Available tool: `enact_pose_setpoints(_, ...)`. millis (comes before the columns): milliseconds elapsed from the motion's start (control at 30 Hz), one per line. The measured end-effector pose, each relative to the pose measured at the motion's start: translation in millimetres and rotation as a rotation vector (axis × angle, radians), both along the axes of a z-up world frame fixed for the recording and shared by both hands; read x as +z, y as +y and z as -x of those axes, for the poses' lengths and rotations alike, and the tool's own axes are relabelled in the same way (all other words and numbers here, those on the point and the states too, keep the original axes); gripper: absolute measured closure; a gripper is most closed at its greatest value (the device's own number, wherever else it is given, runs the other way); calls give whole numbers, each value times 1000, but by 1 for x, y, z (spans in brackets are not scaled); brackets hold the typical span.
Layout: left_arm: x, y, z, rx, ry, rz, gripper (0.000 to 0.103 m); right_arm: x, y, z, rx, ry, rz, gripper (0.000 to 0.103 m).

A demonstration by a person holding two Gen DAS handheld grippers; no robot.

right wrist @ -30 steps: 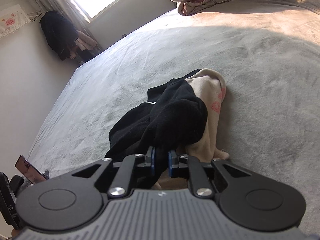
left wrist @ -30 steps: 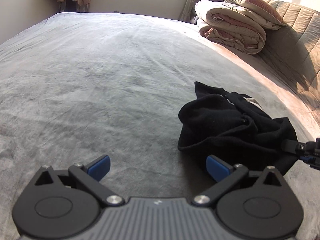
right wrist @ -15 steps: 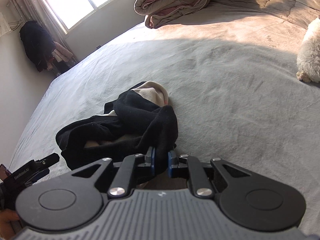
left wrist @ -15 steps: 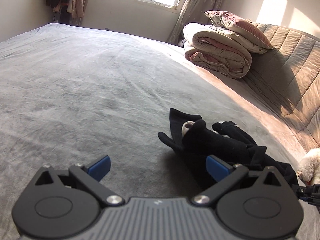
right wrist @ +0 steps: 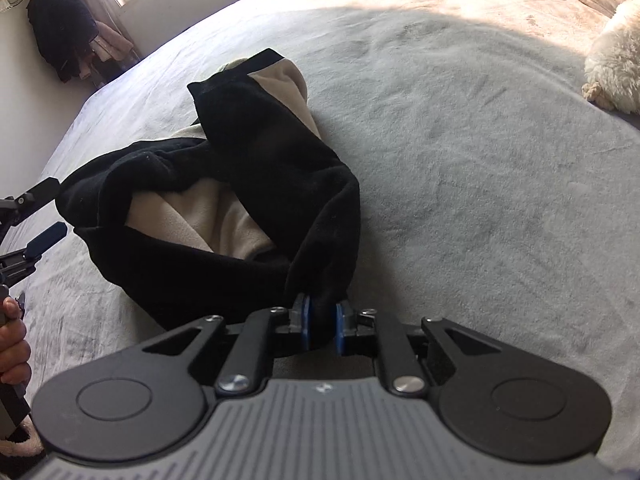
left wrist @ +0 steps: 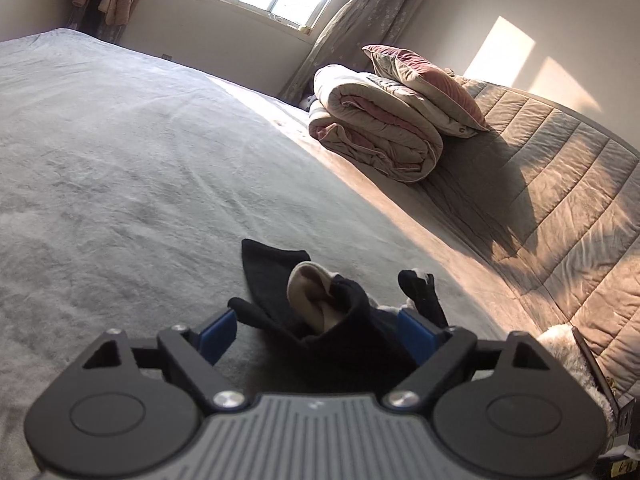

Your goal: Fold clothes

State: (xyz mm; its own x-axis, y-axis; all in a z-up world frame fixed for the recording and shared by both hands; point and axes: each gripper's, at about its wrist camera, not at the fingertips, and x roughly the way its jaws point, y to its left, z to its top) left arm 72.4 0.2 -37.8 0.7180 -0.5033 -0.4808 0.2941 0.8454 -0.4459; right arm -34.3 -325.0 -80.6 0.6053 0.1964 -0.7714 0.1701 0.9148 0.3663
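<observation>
The black garment [right wrist: 224, 208], fleece-like with a beige lining showing at its folds, lay crumpled on the grey bed [right wrist: 480, 160], not yet spread out for folding. The right hand-held gripper [right wrist: 320, 322] had its blue pads pinched nearly together on one bunched black edge, the cloth rising from the jaws in a twisted band. That grip seemed meant to anchor one end so the rest could be drawn out flat. It was angled steeply down toward the bed.

The left hand-held gripper [left wrist: 320, 332] pointed more shallowly across the bed, and its jaws were closing around the other end of the garment [left wrist: 320, 312]. Black cloth sat between the blue pads, but they did not appear to press on it yet. I judged this to be the second hold needed to stretch the piece between both hands. In the right wrist view, the person's left hand [right wrist: 12, 344] was wrapped around that tool's handle at the frame's left edge.

A rolled quilt [left wrist: 376, 128] with a pillow [left wrist: 424, 84] sat well apart near the headboard.
</observation>
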Motion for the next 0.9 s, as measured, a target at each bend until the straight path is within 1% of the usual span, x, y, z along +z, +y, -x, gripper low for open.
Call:
enact_pose_setpoints(33, -2, -3, -1, -26, 5, -1, 63, 1, 2, 0, 3, -5, 4, 89)
enact_pose_setpoints(67, -5, -5, -1, -44, 7, 2, 88, 2, 4, 0, 7, -11, 9, 89)
enact_pose_setpoints(100, -7, -6, 0, -42, 6, -1, 95, 3, 5, -2, 15, -18, 14, 89)
enact_pose_setpoints(200, -6, -1, 5, 7, 2, -13, 96, 7, 11, -3, 29, -49, 53, 89)
enact_pose_setpoints(267, -2, 3, 11, 34, -2, -10, 96, 12, 11, -4, 15, -75, 83, 89)
enact_pose_setpoints(333, 6, 7, 20, 50, -8, -20, 97, 16, 6, -6, -7, -93, 83, 89)
enact_pose_setpoints(500, 20, 18, 49, 61, -55, -66, 97, 28, -8, -11, -65, -140, 64, 90)
enact_pose_setpoints(667, 27, 34, 74, 57, -44, -75, 97, 37, -4, -14, -60, -179, 77, 90)
enact_pose_setpoints(733, 30, 40, 84, 49, -46, -90, 97, 38, 3, -17, -44, -179, 87, 90)
enact_pose_setpoints(800, 32, 48, 91, 47, -36, -101, 97, 38, 8, -18, -23, -166, 71, 90)
enact_pose_setpoints(833, 32, 52, 93, 47, -27, -108, 97, 37, 11, -18, -6, -155, 61, 90)
enact_pose_setpoints(900, 25, 59, 92, 17, 19, -141, 96, 34, 18, -19, 31, -125, 50, 90)
